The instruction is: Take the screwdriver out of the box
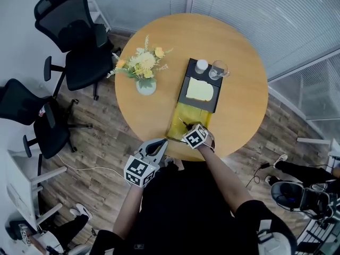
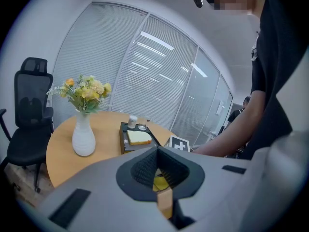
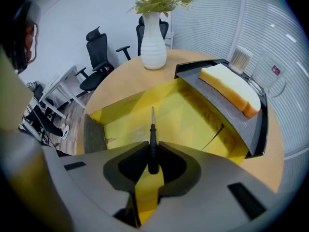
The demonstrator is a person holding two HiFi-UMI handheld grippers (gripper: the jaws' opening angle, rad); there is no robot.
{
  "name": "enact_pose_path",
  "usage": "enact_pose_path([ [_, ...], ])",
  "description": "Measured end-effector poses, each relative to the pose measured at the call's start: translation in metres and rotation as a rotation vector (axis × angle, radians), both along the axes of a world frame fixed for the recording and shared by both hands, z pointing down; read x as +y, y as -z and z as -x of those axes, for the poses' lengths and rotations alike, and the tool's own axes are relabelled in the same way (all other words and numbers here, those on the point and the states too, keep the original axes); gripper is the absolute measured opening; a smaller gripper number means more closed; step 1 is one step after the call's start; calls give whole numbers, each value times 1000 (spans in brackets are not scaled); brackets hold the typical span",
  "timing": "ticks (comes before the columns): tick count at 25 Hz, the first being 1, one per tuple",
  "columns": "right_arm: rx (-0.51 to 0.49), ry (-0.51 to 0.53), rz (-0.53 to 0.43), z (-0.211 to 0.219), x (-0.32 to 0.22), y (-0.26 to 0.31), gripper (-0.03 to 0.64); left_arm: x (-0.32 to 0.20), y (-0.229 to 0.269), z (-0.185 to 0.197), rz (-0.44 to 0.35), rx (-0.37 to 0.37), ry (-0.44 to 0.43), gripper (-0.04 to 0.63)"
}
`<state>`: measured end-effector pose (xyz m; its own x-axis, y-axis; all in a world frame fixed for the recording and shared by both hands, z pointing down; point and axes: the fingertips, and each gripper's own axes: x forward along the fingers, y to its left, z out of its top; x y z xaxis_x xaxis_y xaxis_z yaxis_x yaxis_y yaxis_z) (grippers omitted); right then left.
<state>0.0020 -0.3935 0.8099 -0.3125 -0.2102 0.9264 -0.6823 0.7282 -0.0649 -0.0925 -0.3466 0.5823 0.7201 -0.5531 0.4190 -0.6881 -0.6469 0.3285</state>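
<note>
Gripping the screwdriver (image 3: 152,129) by its black handle, my right gripper (image 3: 152,154) holds it over the open yellow box (image 3: 188,110) at the near edge of the round table (image 1: 239,89), metal tip pointing to the far side. My left gripper (image 2: 157,153) has its jaws pressed together on nothing and hangs off the table's near edge, left of the box. Beyond the box lies a black tray (image 1: 183,92) with bread (image 1: 199,91), a white vase (image 1: 145,85) to its left.

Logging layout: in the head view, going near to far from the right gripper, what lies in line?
Right gripper, jaws shut on the screwdriver → box → bread on the tray → glass.
</note>
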Motion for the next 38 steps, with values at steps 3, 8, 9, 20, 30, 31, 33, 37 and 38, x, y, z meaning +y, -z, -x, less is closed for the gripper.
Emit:
enact_pose_path([
  [3, -31, -27, 0, -2, 1, 6, 58, 1, 0, -1, -4, 0, -3, 5],
  [8, -62, -68, -18, -8, 3, 17, 58, 4, 0, -5, -11, -2, -19, 3],
  [9, -64, -73, -19, -9, 4, 19, 58, 5, 0, -5, -13, -3, -22, 5],
  [20, -104, -153, -42, -30, 21, 38, 58, 14, 3, -15, -32, -3, -57, 5],
  [30, -231, -259, -77, -35, 42, 65, 58, 29, 4, -23, -40, -5, -89, 4],
  [31, -253, -274, -81, -35, 43, 67, 58, 30, 4, -24, -41, -5, -92, 5],
  [33, -291, -303, -83, -36, 45, 72, 58, 33, 5, -26, -46, -4, -99, 5],
  [37, -342, -333, -102, -36, 53, 86, 58, 39, 8, -26, -57, -7, -109, 3],
  [38, -363, -346, -102, -36, 55, 89, 58, 41, 8, -26, -60, -7, -109, 3],
])
